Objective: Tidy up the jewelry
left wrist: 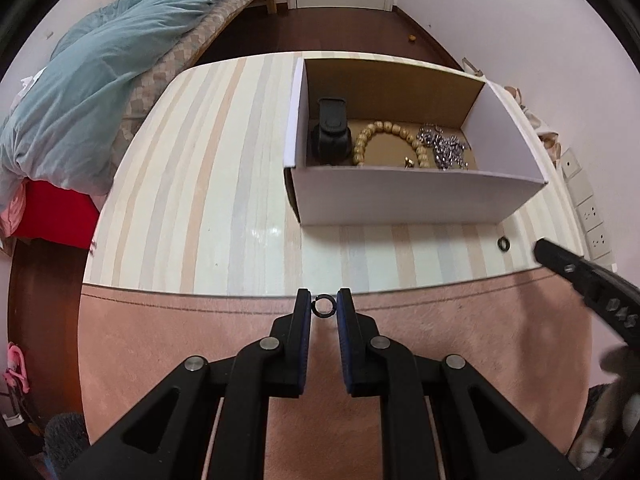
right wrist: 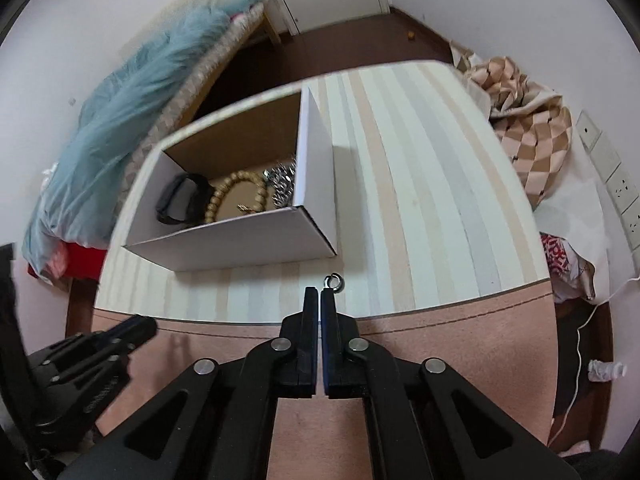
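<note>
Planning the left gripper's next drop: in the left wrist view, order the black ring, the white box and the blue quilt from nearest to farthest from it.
1. Black ring, between the left gripper fingers.
2. White box, ahead and right on the striped table.
3. Blue quilt, far left on the bed.

I've got a pastel-striped cream, peach and grey tabletop, a white cardboard box with brown inside, tan wooden beads, and a teal quilt.

Home bedroom — bed, duvet
</note>
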The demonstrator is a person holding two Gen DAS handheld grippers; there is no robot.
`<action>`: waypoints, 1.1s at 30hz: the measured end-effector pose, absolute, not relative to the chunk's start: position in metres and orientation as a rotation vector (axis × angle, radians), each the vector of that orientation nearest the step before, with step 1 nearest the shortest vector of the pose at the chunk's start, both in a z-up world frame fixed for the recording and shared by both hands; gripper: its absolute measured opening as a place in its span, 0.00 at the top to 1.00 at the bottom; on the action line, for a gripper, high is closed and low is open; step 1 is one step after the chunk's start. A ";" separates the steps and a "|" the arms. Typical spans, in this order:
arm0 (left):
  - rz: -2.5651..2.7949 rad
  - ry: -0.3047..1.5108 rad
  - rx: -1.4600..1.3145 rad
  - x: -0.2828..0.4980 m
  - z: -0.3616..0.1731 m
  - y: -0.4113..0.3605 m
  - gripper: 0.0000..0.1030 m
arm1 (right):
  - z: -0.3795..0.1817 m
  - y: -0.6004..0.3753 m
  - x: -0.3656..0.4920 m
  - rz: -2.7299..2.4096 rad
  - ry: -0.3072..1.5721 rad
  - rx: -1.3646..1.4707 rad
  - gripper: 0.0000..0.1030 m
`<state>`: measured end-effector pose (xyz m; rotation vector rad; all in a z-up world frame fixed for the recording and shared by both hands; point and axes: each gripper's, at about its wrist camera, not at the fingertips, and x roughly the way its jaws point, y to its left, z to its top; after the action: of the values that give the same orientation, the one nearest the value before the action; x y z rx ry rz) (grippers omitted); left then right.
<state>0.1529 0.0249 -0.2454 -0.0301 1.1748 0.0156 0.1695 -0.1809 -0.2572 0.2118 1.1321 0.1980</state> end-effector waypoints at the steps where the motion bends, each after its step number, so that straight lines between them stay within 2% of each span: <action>1: 0.019 1.174 -0.030 0.155 -0.246 0.025 0.90 | -0.261 -0.177 0.173 0.198 1.136 0.191 0.71; 2: 0.021 1.174 -0.031 0.156 -0.245 0.025 0.90 | -0.265 -0.174 0.176 0.200 1.145 0.176 0.67; 8: 0.040 1.178 -0.038 0.161 -0.245 0.027 0.90 | -0.283 -0.158 0.187 0.161 1.147 0.073 0.68; 9: 0.042 1.179 -0.038 0.161 -0.246 0.027 0.90 | -0.283 -0.156 0.188 0.152 1.141 0.053 0.71; 10: 0.043 1.178 -0.037 0.161 -0.245 0.028 0.90 | -0.284 -0.154 0.189 0.140 1.130 0.035 0.82; 11: 0.044 1.178 -0.036 0.161 -0.245 0.028 0.90 | -0.285 -0.153 0.190 0.142 1.127 0.030 0.88; 16: 0.034 1.175 -0.038 0.159 -0.240 0.029 0.90 | -0.275 -0.167 0.181 0.160 1.109 0.112 0.88; 21: -0.026 1.127 -0.090 0.166 -0.204 0.029 0.90 | -0.222 -0.188 0.172 0.225 1.030 0.295 0.88; 25: -0.113 1.087 -0.114 0.199 -0.167 0.018 0.90 | -0.185 -0.182 0.199 0.305 0.999 0.348 0.88; 29: -0.162 1.086 -0.072 0.246 -0.153 0.006 0.90 | -0.181 -0.167 0.245 0.353 1.045 0.329 0.88; 33: -0.205 1.163 -0.109 0.286 -0.164 0.007 0.90 | -0.195 -0.155 0.281 0.382 1.132 0.339 0.88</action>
<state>0.2856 0.0067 -0.1644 -0.1094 1.1628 -0.2051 0.2807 -0.1551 -0.1946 0.3391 1.1325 0.3825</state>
